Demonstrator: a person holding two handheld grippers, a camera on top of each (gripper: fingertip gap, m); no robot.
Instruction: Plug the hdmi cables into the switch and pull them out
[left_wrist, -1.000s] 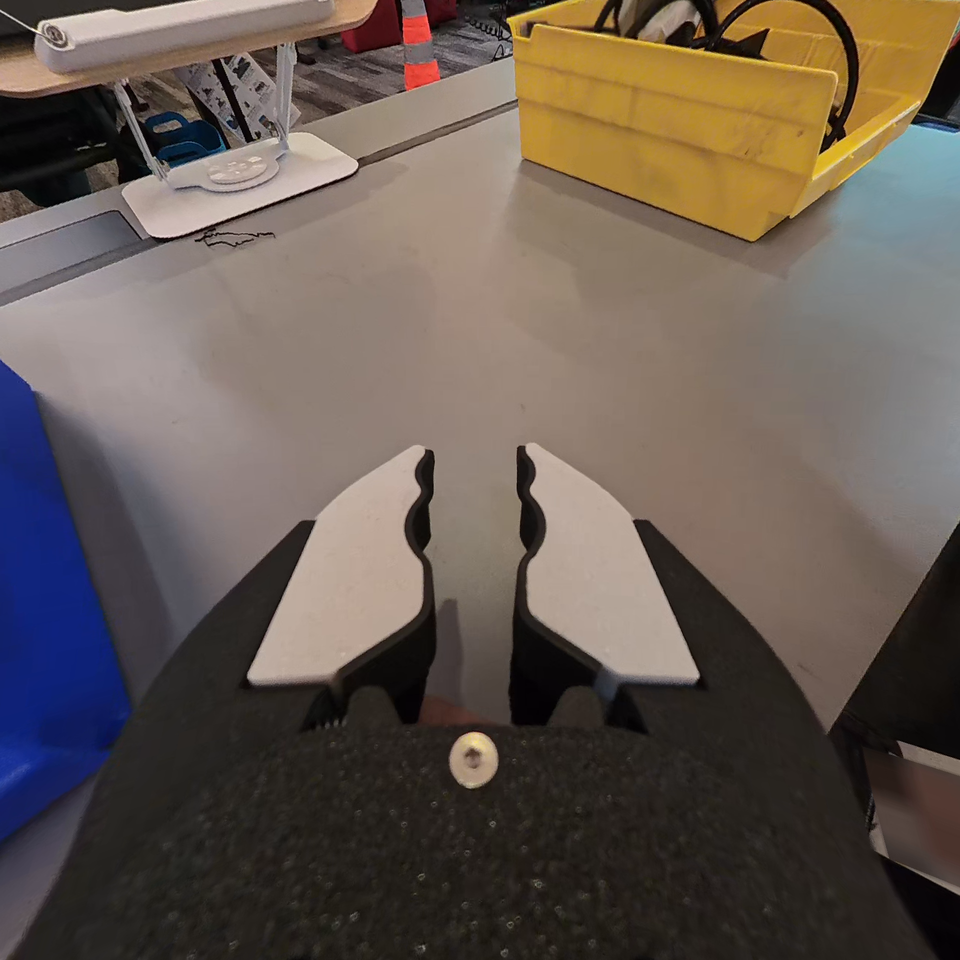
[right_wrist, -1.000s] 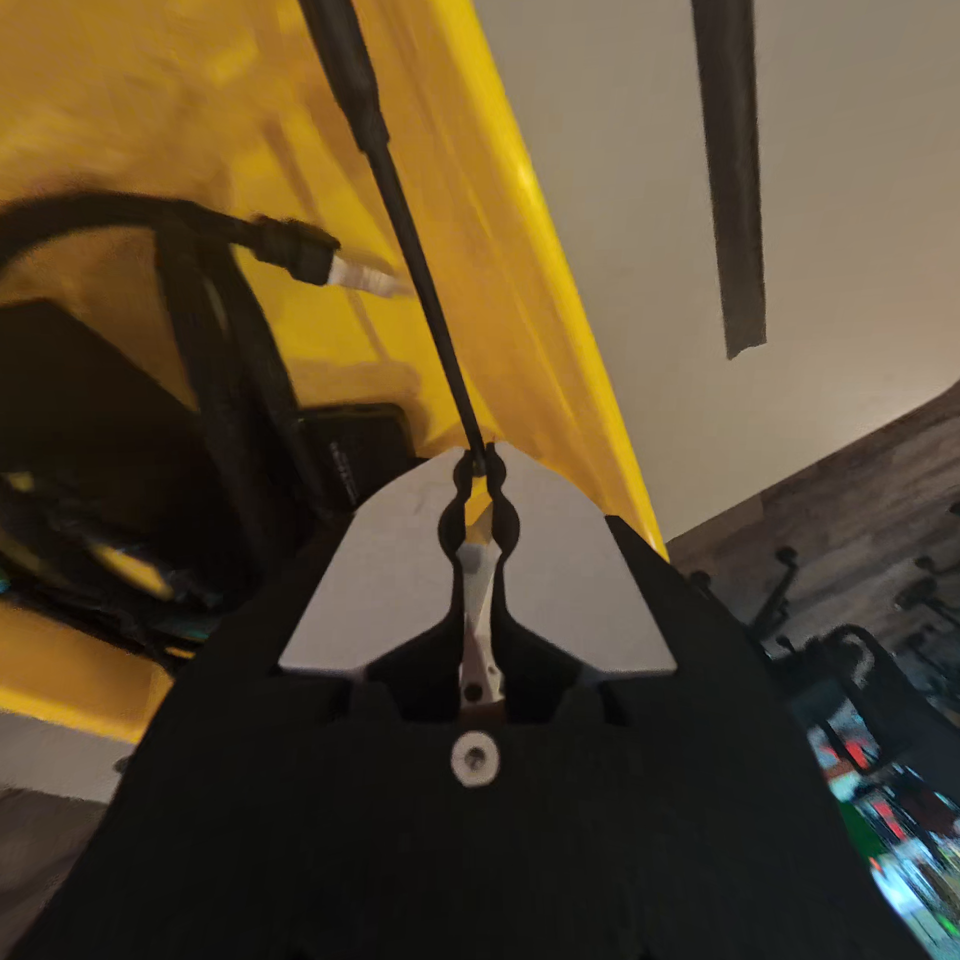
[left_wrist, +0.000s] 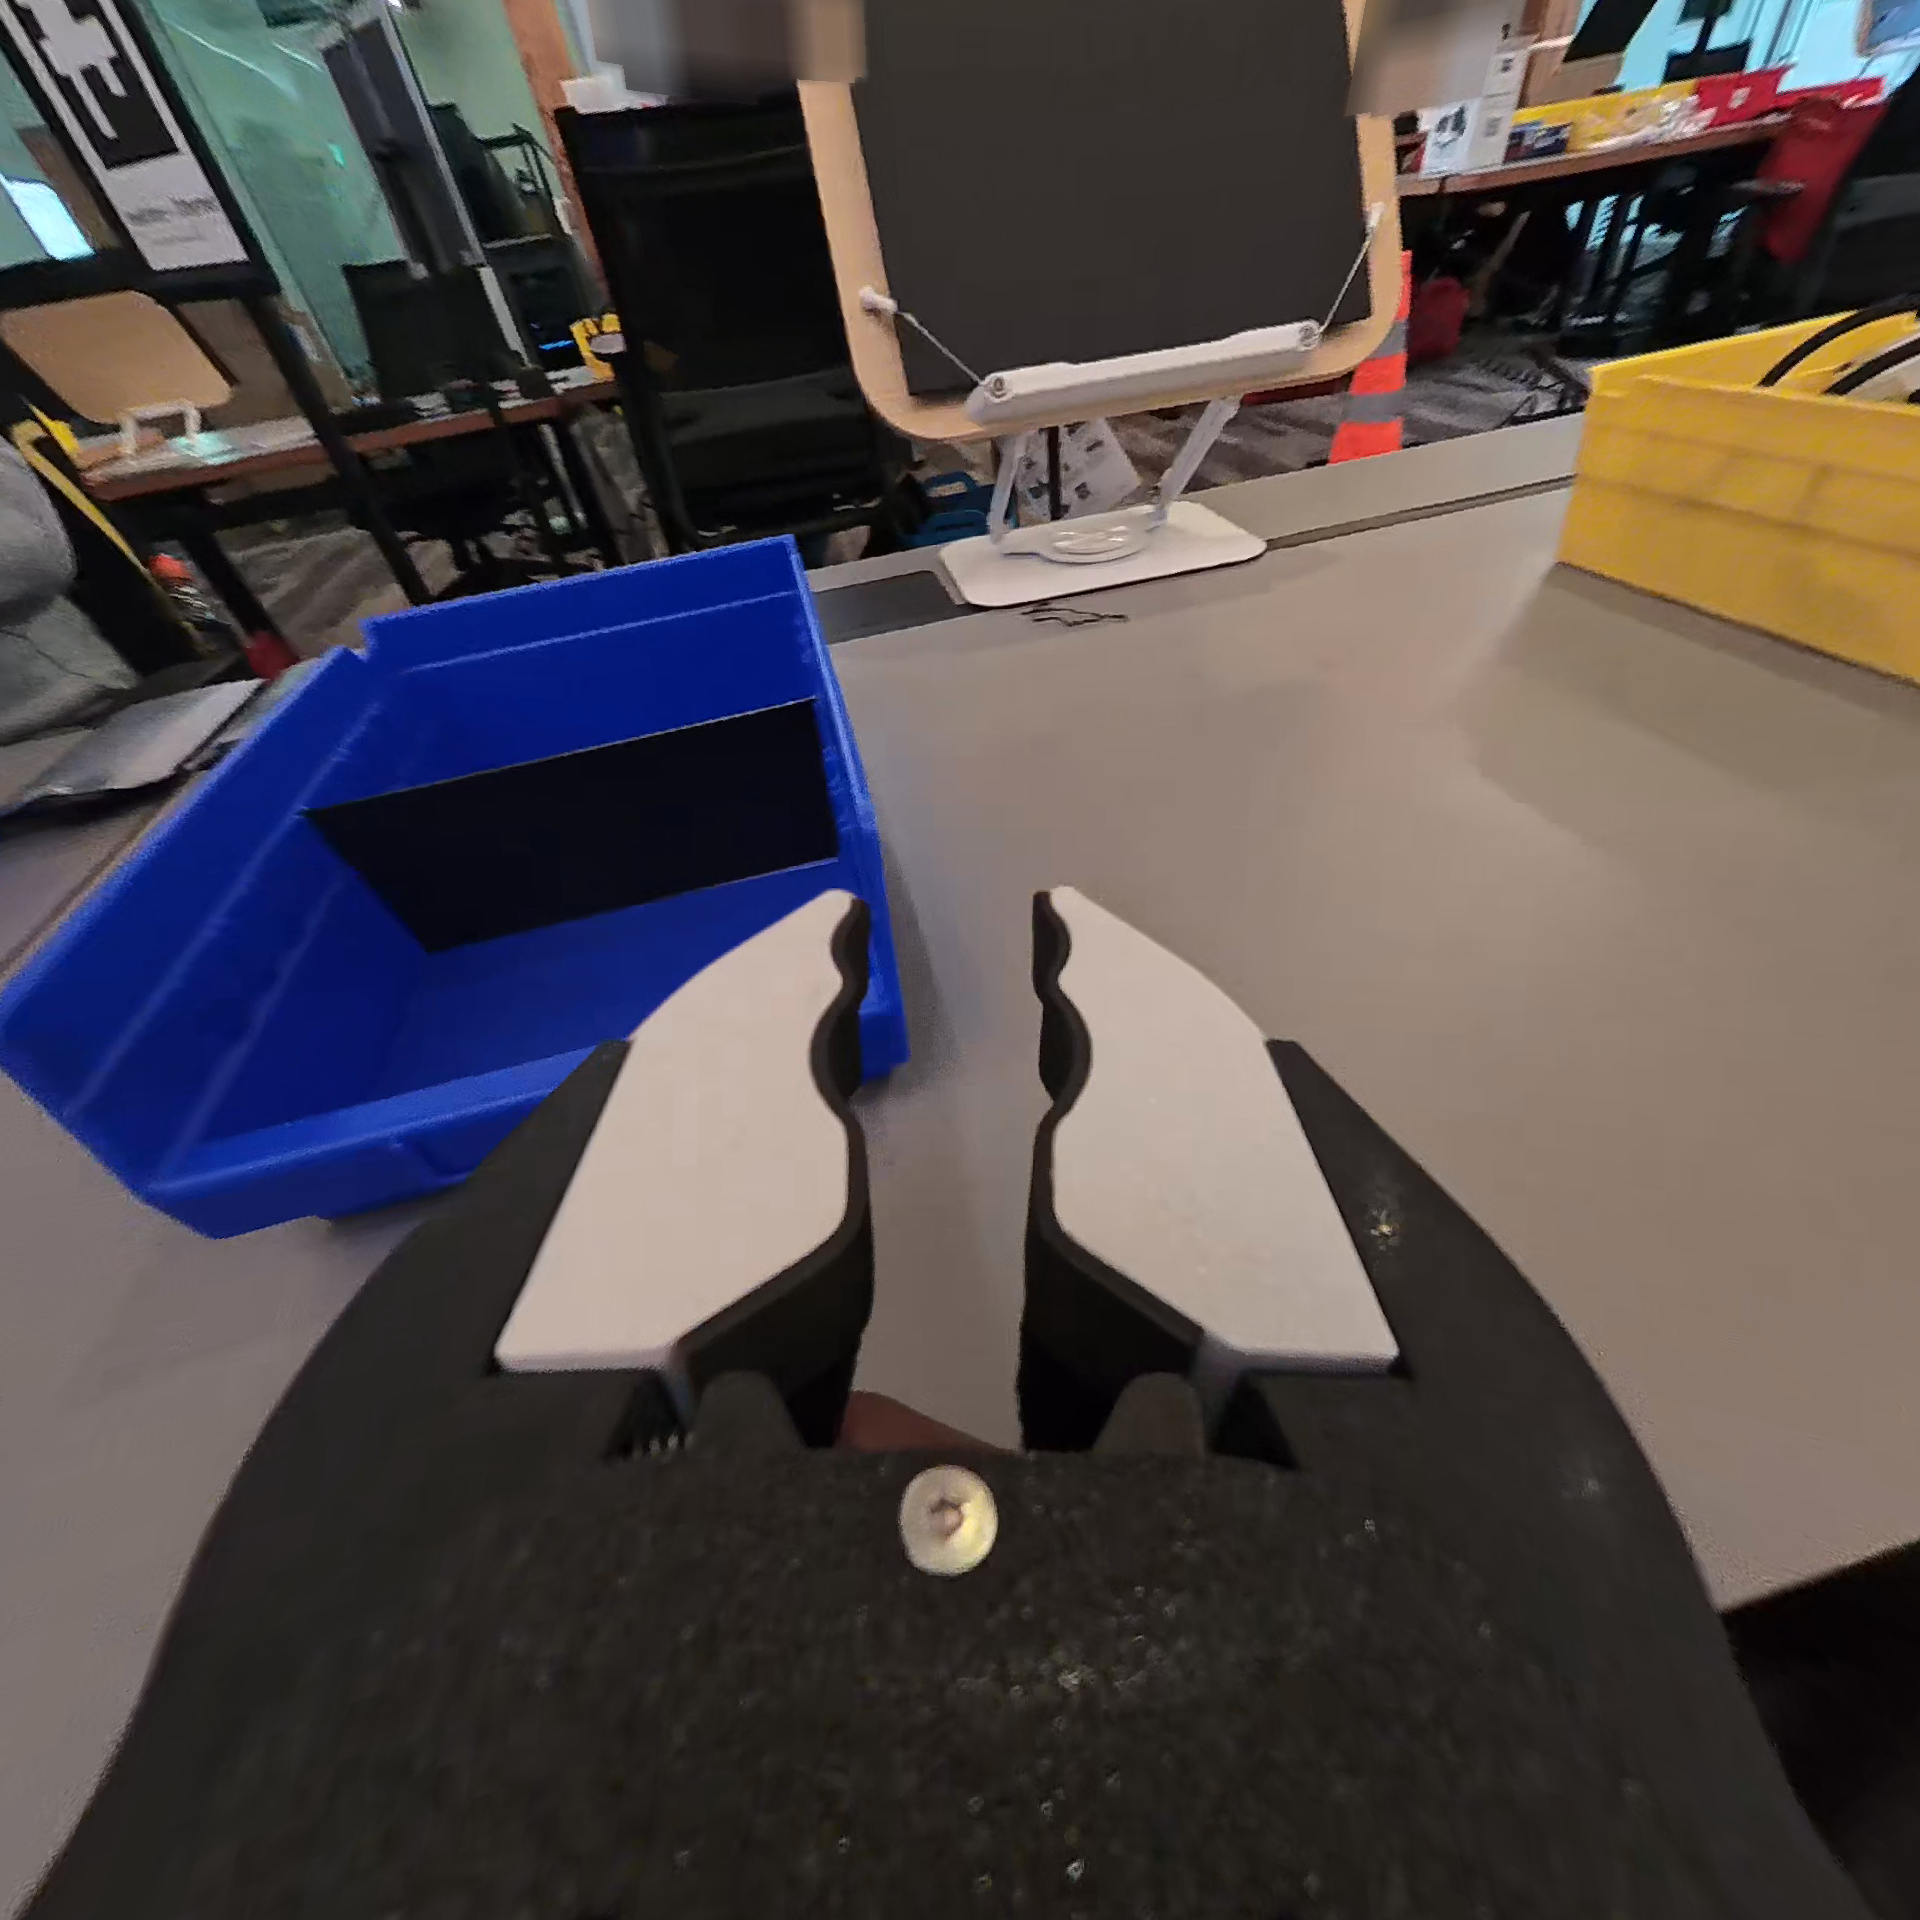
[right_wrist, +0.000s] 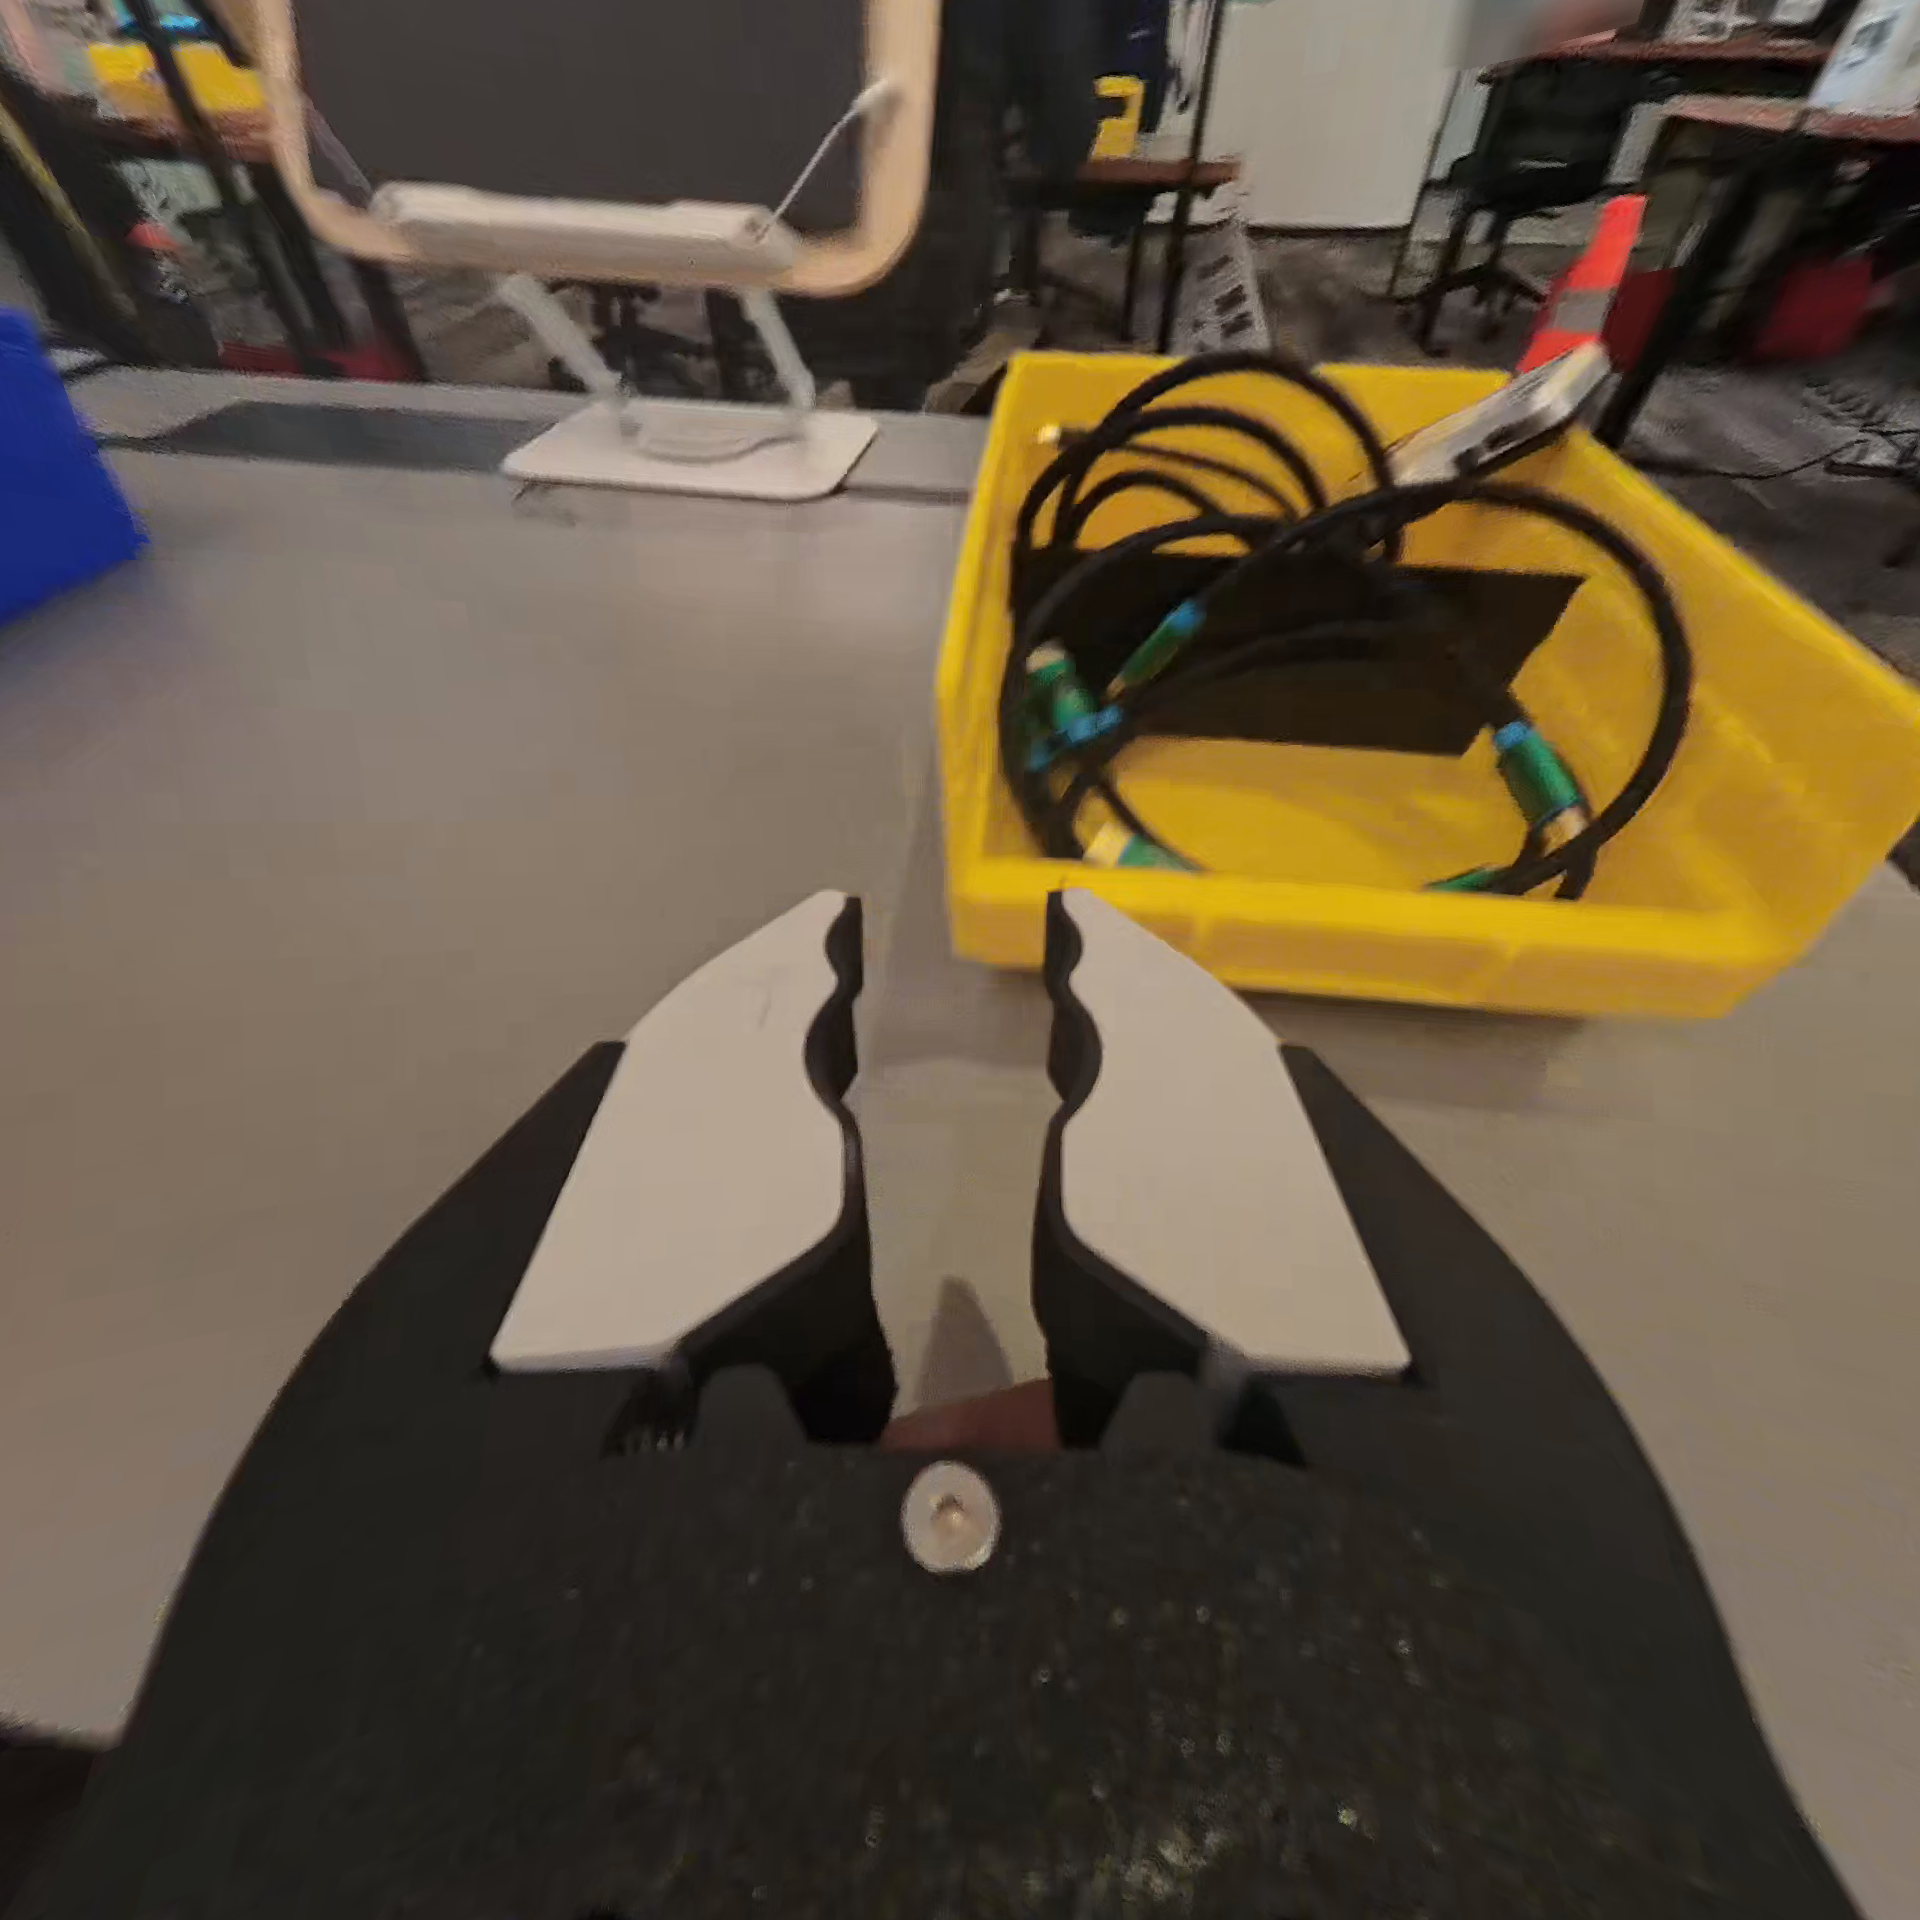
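Right claw (right_wrist: 951, 914) is spread and empty over the bench (right_wrist: 416, 831); the yellow bin (right_wrist: 1351, 956) sits just ahead and right, holding coiled cables (right_wrist: 1351, 540) and a tilted switch (right_wrist: 1496, 426). Left claw (left_wrist: 945, 914), also spread, is farther off.

Blue bin (left_wrist: 260, 997); yellow bin (right_wrist: 1351, 945); black cables (right_wrist: 1278, 520) with green plugs (right_wrist: 1538, 779); grey table (left_wrist: 1351, 831); orange cone (right_wrist: 1584, 281).

Poster (left_wrist: 125, 125), far left: black-and-white marker pattern, small writing beneath.
Papers (left_wrist: 1081, 468) under stand: print too small.
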